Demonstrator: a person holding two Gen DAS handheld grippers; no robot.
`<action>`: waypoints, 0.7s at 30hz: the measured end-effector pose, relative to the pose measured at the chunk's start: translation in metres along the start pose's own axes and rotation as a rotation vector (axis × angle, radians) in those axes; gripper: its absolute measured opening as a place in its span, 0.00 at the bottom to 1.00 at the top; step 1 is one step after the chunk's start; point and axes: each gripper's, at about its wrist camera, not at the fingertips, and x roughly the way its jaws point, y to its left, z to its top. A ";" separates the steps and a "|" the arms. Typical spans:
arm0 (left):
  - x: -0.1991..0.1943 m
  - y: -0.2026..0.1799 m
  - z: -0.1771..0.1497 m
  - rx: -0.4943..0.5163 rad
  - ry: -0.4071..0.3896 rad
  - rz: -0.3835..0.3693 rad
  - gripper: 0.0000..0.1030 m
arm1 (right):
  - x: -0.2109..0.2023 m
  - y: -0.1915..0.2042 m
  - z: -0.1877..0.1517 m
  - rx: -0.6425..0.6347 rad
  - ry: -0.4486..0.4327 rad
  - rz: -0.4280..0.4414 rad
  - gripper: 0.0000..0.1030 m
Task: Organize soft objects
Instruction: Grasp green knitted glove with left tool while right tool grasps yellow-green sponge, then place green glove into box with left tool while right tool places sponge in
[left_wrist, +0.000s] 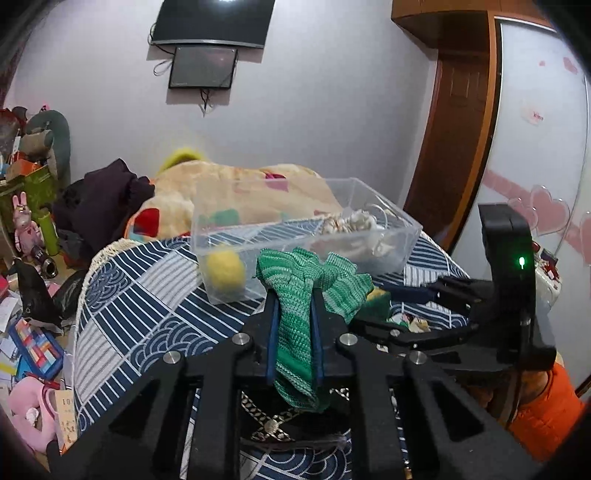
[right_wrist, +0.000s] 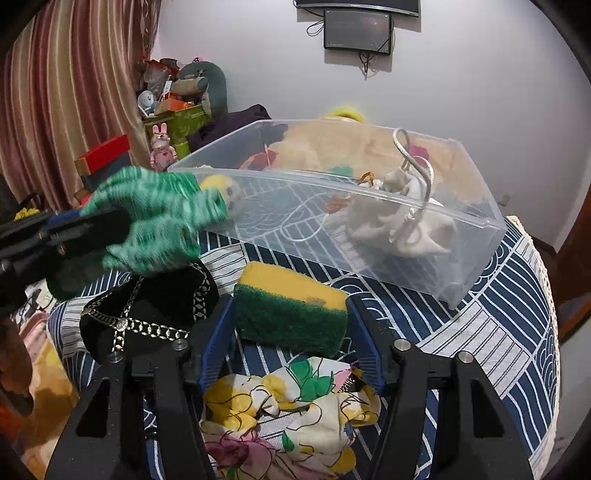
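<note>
My left gripper is shut on a green knitted cloth and holds it above the table, just in front of the clear plastic bin. The cloth also shows in the right wrist view, by the bin's left end. The bin holds a yellow ball and a white pouch with a cord. My right gripper is closed on a yellow-and-green sponge resting on the blue patterned tablecloth.
A black pouch with a metal chain lies left of the sponge. A floral scrunchie lies under my right gripper. Behind the table are a heaped blanket and cluttered shelves and floor at the left.
</note>
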 end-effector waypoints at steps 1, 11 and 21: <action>-0.001 0.001 0.002 -0.005 -0.006 0.003 0.14 | -0.001 0.000 -0.001 -0.001 -0.003 -0.004 0.39; -0.008 0.011 0.012 -0.021 -0.036 0.026 0.14 | -0.021 -0.012 -0.001 0.021 -0.023 0.008 0.47; -0.007 0.009 0.016 -0.004 -0.036 0.026 0.14 | 0.006 -0.019 0.008 0.035 0.072 0.109 0.63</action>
